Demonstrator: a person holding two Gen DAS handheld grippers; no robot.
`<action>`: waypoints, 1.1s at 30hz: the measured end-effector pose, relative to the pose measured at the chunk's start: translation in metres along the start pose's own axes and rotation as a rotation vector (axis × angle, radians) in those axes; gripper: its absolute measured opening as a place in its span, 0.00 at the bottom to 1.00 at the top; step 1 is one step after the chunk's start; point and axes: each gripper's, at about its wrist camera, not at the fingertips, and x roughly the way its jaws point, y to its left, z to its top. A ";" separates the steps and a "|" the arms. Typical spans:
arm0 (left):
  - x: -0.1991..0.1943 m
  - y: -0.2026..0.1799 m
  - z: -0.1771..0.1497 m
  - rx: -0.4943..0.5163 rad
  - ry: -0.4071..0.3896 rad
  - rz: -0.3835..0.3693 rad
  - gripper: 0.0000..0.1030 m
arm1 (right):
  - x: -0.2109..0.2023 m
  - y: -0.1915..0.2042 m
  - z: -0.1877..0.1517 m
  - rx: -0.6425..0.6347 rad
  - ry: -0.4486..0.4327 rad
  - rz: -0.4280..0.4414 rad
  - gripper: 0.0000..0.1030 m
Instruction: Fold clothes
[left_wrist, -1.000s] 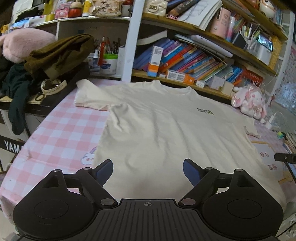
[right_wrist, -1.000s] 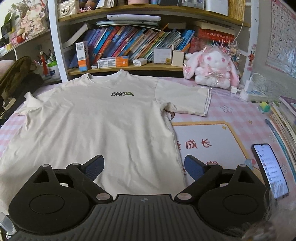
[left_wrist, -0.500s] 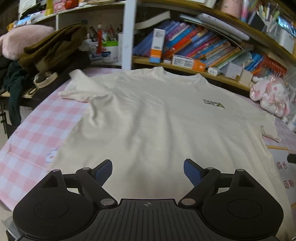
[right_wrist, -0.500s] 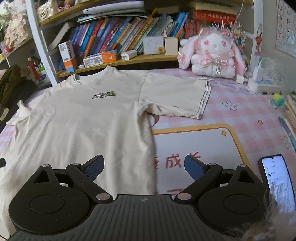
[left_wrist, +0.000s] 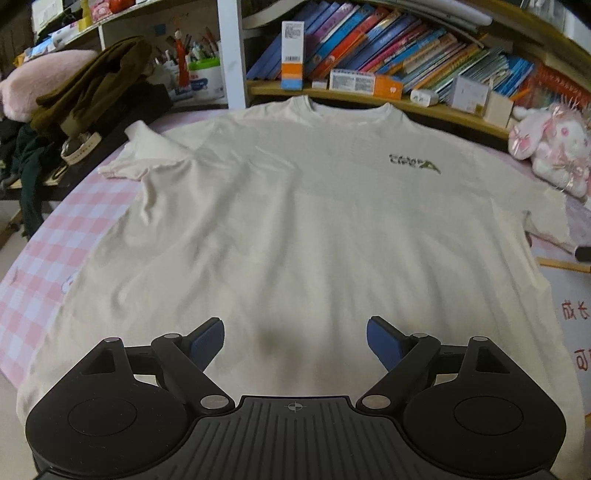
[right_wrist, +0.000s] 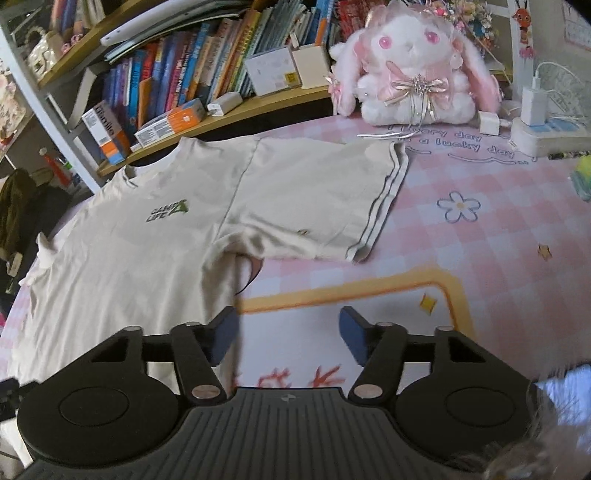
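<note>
A cream T-shirt (left_wrist: 295, 221) lies flat and face up on the pink checked table, collar toward the bookshelf, with a small green logo (left_wrist: 413, 162) on the chest. My left gripper (left_wrist: 295, 341) hovers open over the shirt's lower middle, nothing between its blue pads. In the right wrist view the same T-shirt (right_wrist: 129, 258) fills the left side, and its striped sleeve (right_wrist: 332, 206) spreads out to the right. My right gripper (right_wrist: 288, 332) is open above the mat, just right of the shirt's side edge, below the armpit.
A pink and white plush rabbit (right_wrist: 406, 66) sits at the back right beside a charger and power strip (right_wrist: 543, 125). Bookshelves (left_wrist: 369, 48) run along the back. Dark clothes (left_wrist: 92, 92) are piled at the left. An orange-bordered mat (right_wrist: 369, 295) lies right of the shirt.
Both grippers moved forward and to the right: the left one now faces the shirt's middle, the right one swung off the shirt toward the sleeve and the mat. Both stayed open.
</note>
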 end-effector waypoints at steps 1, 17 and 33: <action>0.001 -0.001 -0.002 -0.004 0.005 0.010 0.84 | 0.004 -0.004 0.004 0.001 0.001 0.001 0.56; 0.016 -0.011 -0.008 -0.026 0.061 0.098 0.84 | 0.062 -0.066 0.069 0.099 -0.007 -0.044 0.42; 0.022 -0.005 0.000 -0.020 0.087 0.126 0.84 | 0.098 -0.089 0.108 0.049 -0.076 -0.134 0.30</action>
